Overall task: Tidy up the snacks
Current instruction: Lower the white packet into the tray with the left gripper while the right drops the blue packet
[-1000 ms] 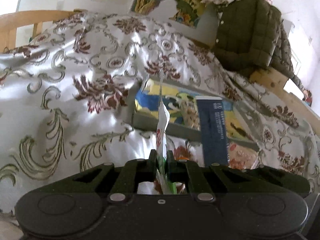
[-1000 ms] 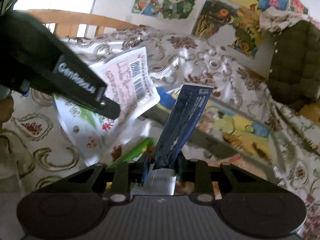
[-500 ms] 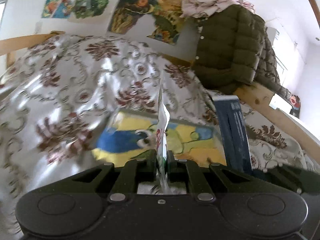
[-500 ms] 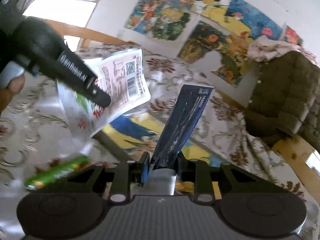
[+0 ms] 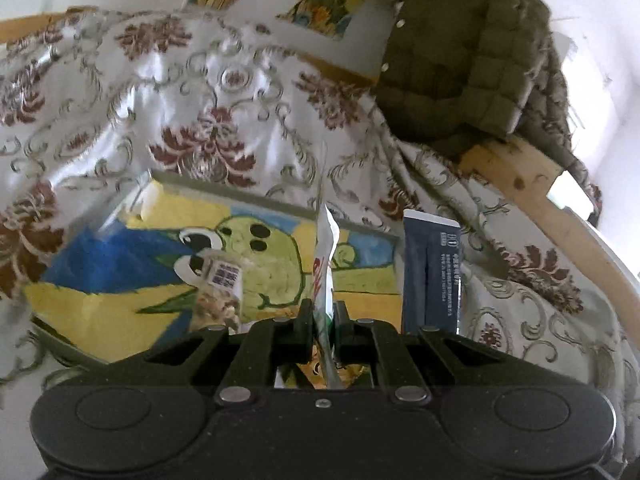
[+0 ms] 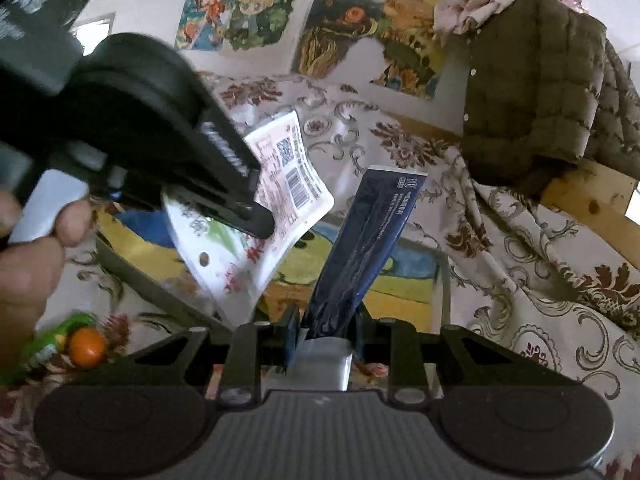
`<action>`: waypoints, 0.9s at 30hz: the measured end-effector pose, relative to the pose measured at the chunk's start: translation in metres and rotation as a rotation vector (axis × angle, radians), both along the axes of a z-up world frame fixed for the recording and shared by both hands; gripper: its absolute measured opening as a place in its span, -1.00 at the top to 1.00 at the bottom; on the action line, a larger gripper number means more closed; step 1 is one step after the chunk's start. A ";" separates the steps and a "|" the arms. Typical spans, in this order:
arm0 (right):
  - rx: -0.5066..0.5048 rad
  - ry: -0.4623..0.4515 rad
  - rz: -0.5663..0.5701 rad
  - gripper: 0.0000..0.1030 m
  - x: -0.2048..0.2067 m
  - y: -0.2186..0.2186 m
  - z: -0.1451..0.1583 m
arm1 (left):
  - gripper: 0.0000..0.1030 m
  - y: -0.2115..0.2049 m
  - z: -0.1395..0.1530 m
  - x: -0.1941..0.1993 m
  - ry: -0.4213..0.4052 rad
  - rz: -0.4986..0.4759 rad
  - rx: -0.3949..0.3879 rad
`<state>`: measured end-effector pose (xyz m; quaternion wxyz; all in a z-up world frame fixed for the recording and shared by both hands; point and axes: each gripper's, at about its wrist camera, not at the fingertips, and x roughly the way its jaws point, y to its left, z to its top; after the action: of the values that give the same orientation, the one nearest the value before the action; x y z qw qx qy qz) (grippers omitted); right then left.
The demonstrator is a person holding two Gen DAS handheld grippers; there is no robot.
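Snacks come two at a time: our left gripper [image 5: 323, 312] is clamped on a white packet [image 6: 276, 216], our right gripper [image 6: 326, 326] on a dark blue packet [image 6: 368, 248], both held above the tray [image 5: 224, 194] with the cartoon picture. We should lower them flat beside the one small bag [image 5: 222, 292] already inside, then release. Two more snacks, one green [image 6: 44, 344] and one orange [image 6: 86, 346], wait on the cloth.

Black left gripper [image 5: 323, 312] with silver screws, right gripper [image 6: 326, 320] with ribbed grey body, white lettering
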<state>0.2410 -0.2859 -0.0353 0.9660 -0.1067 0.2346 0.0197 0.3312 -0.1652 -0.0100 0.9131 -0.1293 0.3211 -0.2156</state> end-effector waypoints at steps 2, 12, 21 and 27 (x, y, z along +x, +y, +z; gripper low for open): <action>0.023 0.006 -0.015 0.43 0.004 -0.006 -0.002 | 0.82 -0.008 -0.004 0.007 0.001 0.005 0.019; 0.072 0.022 -0.036 0.42 0.017 -0.021 0.001 | 0.82 -0.020 -0.013 0.020 0.031 -0.001 0.081; 0.068 0.049 -0.032 0.41 0.026 -0.019 -0.006 | 0.78 -0.026 -0.013 0.021 0.044 0.007 0.148; 0.067 0.052 -0.035 0.38 0.026 -0.019 -0.007 | 0.60 -0.028 -0.013 0.019 0.040 0.009 0.211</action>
<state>0.2667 -0.3044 -0.0424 0.9628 -0.0698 0.2607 0.0133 0.3507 -0.1929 -0.0226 0.9159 -0.0381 0.3598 -0.1738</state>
